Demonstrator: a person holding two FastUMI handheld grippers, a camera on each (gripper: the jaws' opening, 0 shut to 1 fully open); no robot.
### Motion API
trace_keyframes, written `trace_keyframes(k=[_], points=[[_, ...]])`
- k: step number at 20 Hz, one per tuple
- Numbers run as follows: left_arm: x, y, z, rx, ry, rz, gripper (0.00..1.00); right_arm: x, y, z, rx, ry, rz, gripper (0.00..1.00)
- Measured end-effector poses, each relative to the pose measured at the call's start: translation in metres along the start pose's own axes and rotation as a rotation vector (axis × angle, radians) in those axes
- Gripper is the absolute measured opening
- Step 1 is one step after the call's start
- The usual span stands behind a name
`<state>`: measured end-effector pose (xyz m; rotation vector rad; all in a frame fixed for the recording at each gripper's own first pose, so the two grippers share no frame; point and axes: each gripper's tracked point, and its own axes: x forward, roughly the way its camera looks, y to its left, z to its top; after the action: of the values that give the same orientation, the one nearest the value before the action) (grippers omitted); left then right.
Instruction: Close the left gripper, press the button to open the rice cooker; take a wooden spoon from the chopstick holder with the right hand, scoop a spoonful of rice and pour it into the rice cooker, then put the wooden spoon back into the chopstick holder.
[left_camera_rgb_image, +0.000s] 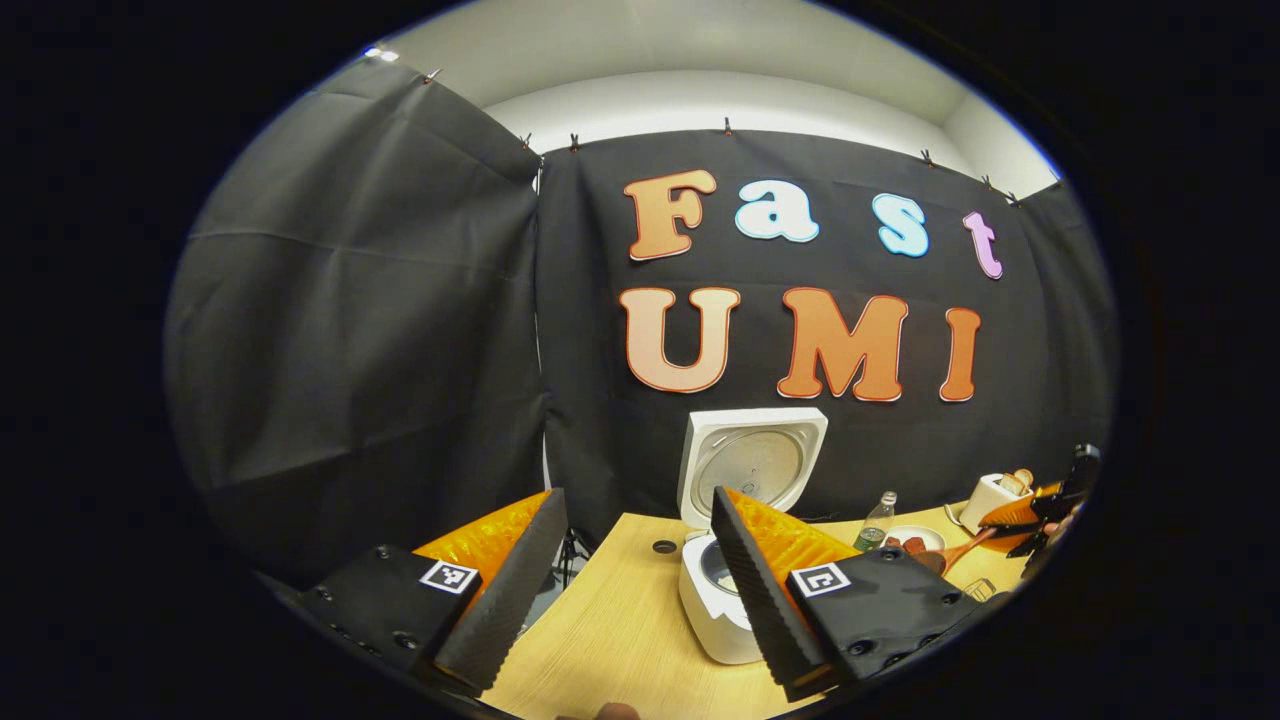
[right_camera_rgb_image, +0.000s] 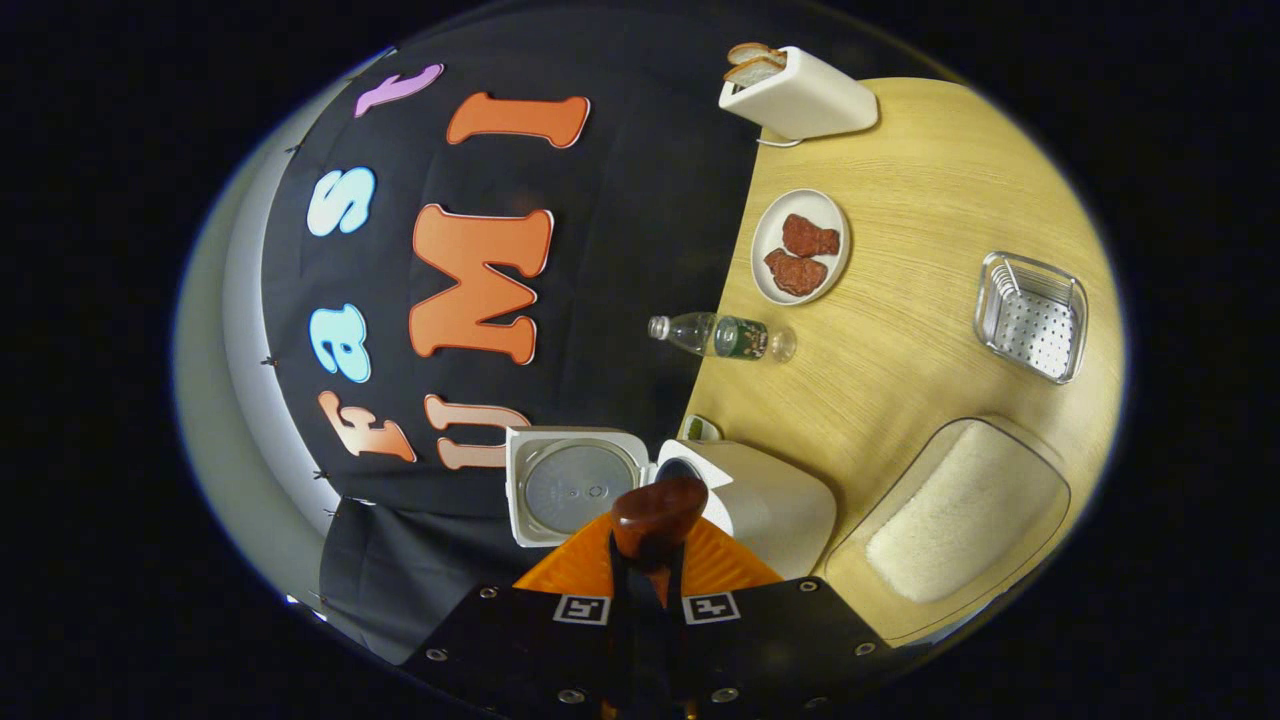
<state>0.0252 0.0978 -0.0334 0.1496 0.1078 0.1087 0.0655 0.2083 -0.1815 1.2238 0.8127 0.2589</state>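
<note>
The booth had black cloth walls clipped up under a pale ceiling, and a light wood table (right_camera_rgb_image: 900, 400) ran right up to the cloth. The rice cooker (right_camera_rgb_image: 770, 505) sat near that back edge with its lid (right_camera_rgb_image: 575, 487) flipped up. The left gripper (left_camera_rgb_image: 630, 590) hung over the table, fingers spread wide with nothing between them. The right gripper (right_camera_rgb_image: 647, 585) was clamped on the wooden spoon (right_camera_rgb_image: 658, 512), its bowl just beside the cooker's opening. The clear tub of rice (right_camera_rgb_image: 960, 515) sat just next to the cooker.
</note>
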Motion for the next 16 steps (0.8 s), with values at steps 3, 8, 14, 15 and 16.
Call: trace_keyframes(k=[3, 8, 14, 15, 16], points=[[0.001, 0.0, -0.002, -0.01, 0.004, -0.007, 1.0, 0.019, 0.024, -0.001, -0.004, 0.0, 0.011, 0.12], [0.006, 0.004, -0.003, -0.032, 0.01, -0.009, 1.0, 0.054, 0.063, 0.002, -0.04, -0.023, 0.032, 0.12], [0.006, -0.002, -0.011, -0.059, 0.032, -0.037, 1.0, 0.093, 0.1, -0.005, -0.127, -0.039, 0.039, 0.12], [0.007, -0.001, -0.011, -0.058, 0.032, -0.037, 1.0, 0.099, 0.105, -0.005, -0.144, -0.044, 0.038, 0.12], [0.008, 0.0, -0.011, -0.056, 0.033, -0.037, 1.0, 0.105, 0.109, -0.007, -0.164, -0.049, 0.035, 0.12]])
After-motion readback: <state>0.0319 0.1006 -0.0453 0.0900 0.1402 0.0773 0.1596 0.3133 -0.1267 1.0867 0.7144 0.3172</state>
